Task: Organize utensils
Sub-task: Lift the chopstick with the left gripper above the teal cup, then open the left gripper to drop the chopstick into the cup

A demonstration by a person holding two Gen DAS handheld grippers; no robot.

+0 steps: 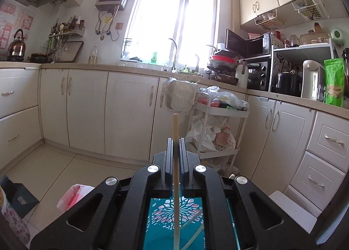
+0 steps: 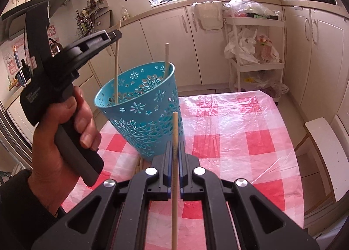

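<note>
A teal perforated cup (image 2: 146, 110) stands on the red-and-white checked tablecloth (image 2: 235, 123); it also shows below my left gripper in the left wrist view (image 1: 161, 223). One wooden chopstick (image 2: 166, 58) leans inside it. My left gripper (image 1: 175, 141), seen from the side in the right wrist view (image 2: 116, 33), is shut on a chopstick (image 1: 175, 127) whose lower end hangs inside the cup (image 2: 116, 79). My right gripper (image 2: 175, 144) is shut on another chopstick (image 2: 175, 127), held upright just in front of the cup.
More chopsticks (image 2: 138, 166) lie on the cloth by the cup's base. A white bench (image 2: 327, 154) stands right of the table. Beyond are a white trolley (image 2: 255, 53) with bags, cabinets and the counter.
</note>
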